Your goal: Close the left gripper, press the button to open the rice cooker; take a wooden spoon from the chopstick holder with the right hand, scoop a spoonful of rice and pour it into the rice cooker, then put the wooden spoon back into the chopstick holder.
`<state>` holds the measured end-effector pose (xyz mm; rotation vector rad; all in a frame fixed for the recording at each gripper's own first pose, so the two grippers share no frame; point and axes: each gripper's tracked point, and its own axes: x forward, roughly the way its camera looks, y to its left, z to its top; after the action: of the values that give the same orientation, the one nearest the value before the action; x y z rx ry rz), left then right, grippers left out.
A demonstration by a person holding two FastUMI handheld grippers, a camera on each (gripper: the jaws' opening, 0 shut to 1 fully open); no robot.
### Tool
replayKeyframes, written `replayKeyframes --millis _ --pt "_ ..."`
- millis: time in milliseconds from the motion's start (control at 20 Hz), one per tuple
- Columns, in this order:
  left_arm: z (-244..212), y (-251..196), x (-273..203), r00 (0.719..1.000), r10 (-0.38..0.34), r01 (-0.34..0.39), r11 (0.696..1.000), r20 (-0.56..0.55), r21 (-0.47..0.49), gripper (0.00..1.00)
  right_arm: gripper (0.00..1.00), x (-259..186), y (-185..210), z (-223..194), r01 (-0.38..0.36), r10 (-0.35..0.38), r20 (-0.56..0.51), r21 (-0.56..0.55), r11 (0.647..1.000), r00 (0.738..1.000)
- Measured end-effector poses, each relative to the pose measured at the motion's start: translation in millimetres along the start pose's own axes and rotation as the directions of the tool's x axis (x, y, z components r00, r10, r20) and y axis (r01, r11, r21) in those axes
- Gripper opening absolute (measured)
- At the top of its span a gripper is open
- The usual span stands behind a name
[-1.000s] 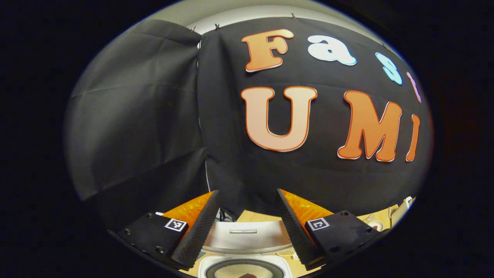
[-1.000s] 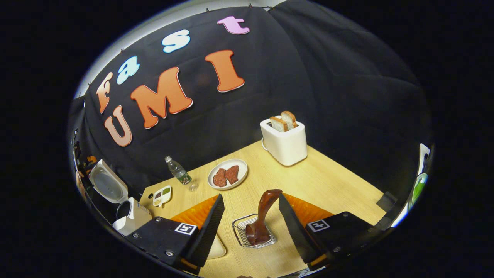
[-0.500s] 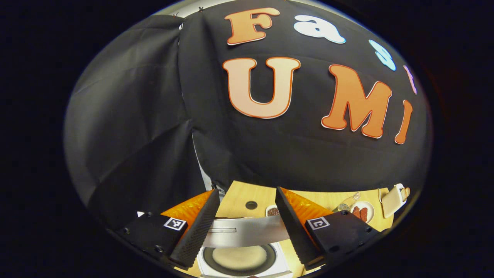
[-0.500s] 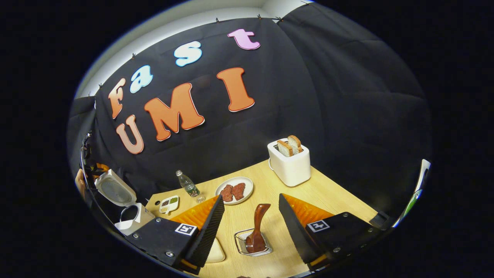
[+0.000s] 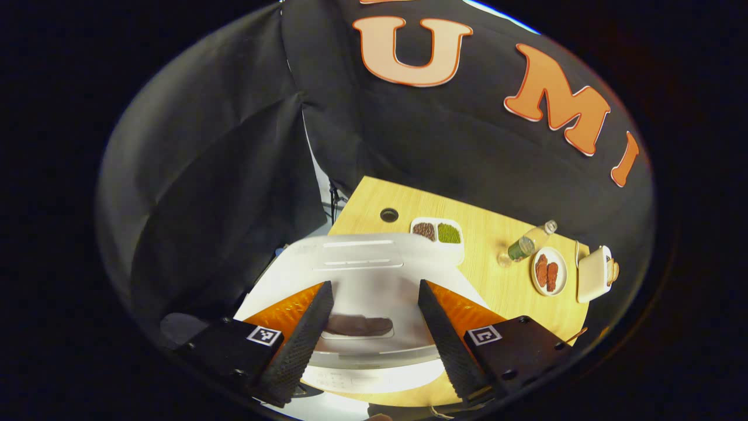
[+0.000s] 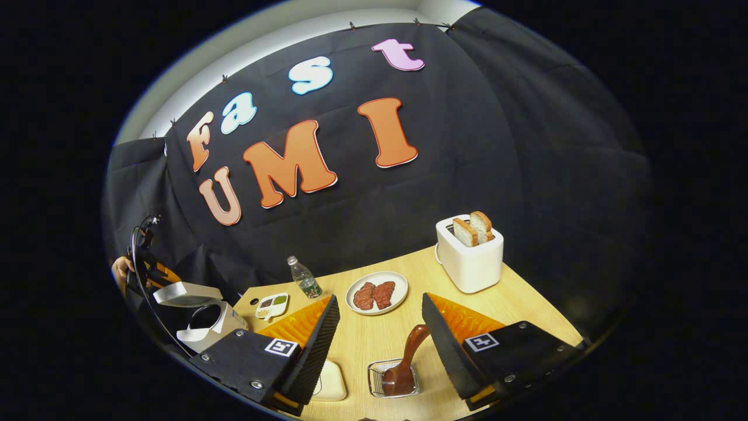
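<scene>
Left gripper [image 5: 374, 327]: its two ribbed black fingers stand wide apart and hold nothing. It hangs above the rice cooker [image 5: 374, 304], looking down on the lid.

Rice cooker: white, smooth plastic with rounded corners. From the left gripper view the lid looks nearly lowered over the body. In the right gripper view the cooker [image 6: 204, 321] stands at the far left end of the table, and its lid is tilted above the pot, so a gap is visible. My judgement: the lid is not latched.

Right gripper [image 6: 377, 345]: also wide, nothing between the fingers. It is near the chopstick holder [image 6: 385, 380] and higher than it, with the holder low between the fingers.

Wooden spoon [image 6: 409, 362]: dark brown, glossy, with a curved handle. It stands in the chopstick holder, leaning to the right, handle up. I think the handle is up so that a gripper can take it from above.

Chopstick holder: a small basket of thin metal wire, square in shape, on the table [image 6: 514, 304] of pale wood.

Other things: a white toaster [image 6: 469, 257] with two bread slices, a white plate [image 6: 377, 292] with two reddish pieces, a clear bottle [image 6: 304, 278], a small divided tray [image 6: 272, 304]. All stand behind, well apart from the spoon.

Stage, as I judge: the spoon sits in its holder, so either the scoop is finished or it is not begun; I cannot tell which.
</scene>
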<state>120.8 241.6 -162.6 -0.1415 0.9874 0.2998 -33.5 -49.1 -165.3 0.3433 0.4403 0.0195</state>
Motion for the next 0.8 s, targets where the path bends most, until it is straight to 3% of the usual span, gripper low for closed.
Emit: replayKeyframes --millis 200,400,650,800 --pt "-46 0 16 0.991 0.009 -0.008 1.000 -0.132 0.011 1.00 0.89 8 18 -5 -0.050 0.050 -0.018 -0.014 0.999 0.999" --pt "-99 -7 53 0.960 0.018 -0.011 1.000 -0.280 0.026 1.00 0.89 14 30 -10 -0.076 0.074 -0.040 -0.036 0.996 0.996" --pt "-99 -11 52 0.966 0.024 -0.015 0.999 -0.258 0.037 1.00 0.89 17 52 -9 -0.121 0.119 -0.053 -0.031 0.992 0.991" --pt "-91 -12 55 0.989 0.013 -0.008 0.999 -0.146 0.037 1.00 0.89 19 65 -1 -0.140 0.139 -0.021 -0.062 0.988 0.990"
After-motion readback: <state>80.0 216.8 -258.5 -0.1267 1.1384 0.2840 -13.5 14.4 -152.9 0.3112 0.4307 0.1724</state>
